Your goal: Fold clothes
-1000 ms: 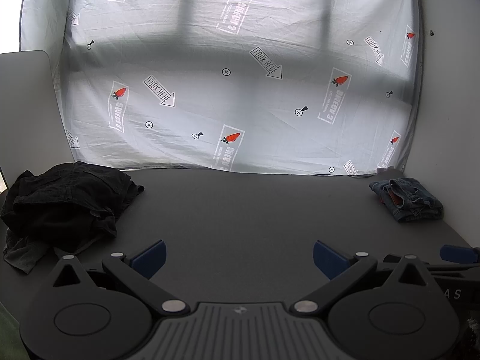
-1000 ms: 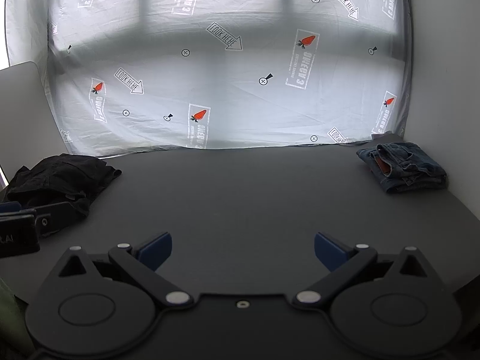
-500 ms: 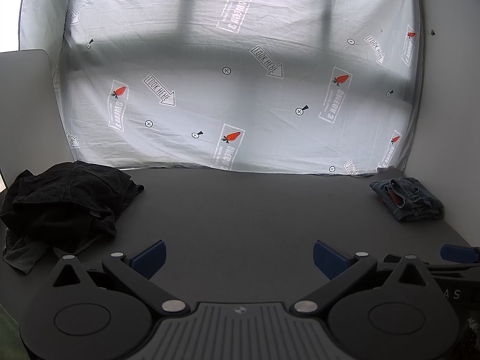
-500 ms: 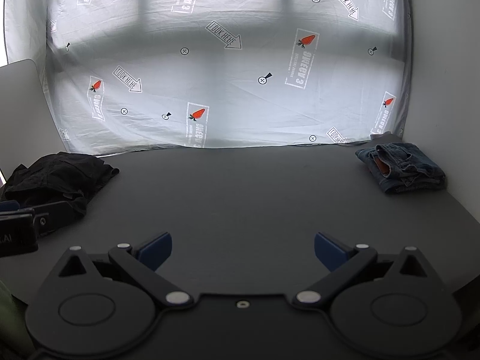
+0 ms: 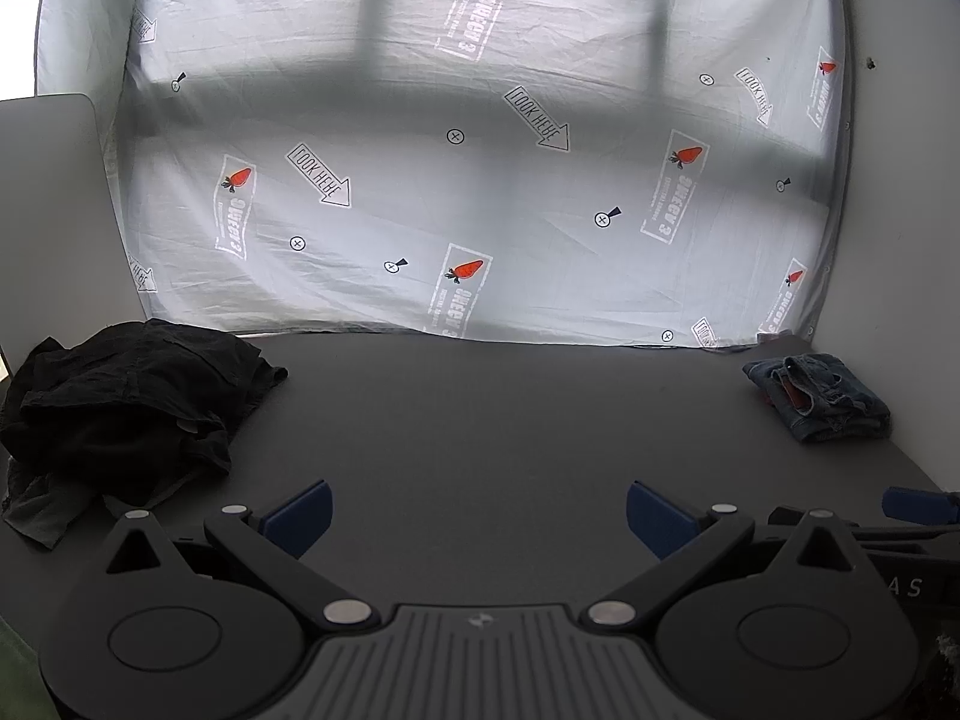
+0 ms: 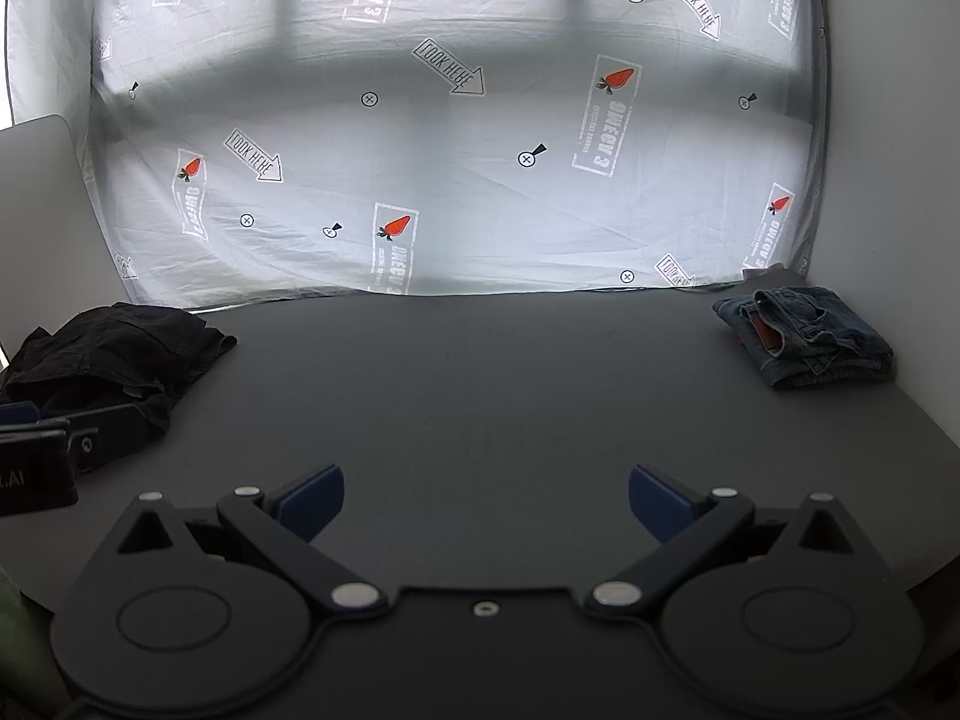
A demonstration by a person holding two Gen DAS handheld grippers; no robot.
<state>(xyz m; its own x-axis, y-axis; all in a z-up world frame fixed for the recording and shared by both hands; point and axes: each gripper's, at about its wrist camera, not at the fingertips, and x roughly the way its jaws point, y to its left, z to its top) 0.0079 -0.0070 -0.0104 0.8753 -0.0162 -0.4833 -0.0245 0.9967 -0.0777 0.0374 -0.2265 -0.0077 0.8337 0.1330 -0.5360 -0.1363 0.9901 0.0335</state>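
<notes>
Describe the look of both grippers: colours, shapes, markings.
Left gripper and right gripper match: matte black bodies, two round housings, angled black linkage arms with silver pivot pins, and blue fingers. The left's centre plate is ribbed grey; the right's is plain black with one screw. White lettering marks each side.

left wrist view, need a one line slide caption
Open left gripper over dark table, crumpled black garment at left, folded jeans far right.

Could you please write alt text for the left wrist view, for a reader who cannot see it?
The open left gripper hangs empty over a dark grey table, with a crumpled black garment at the left edge and folded denim jeans at the far right. A pale sheet printed with carrots hangs behind the table.
</notes>
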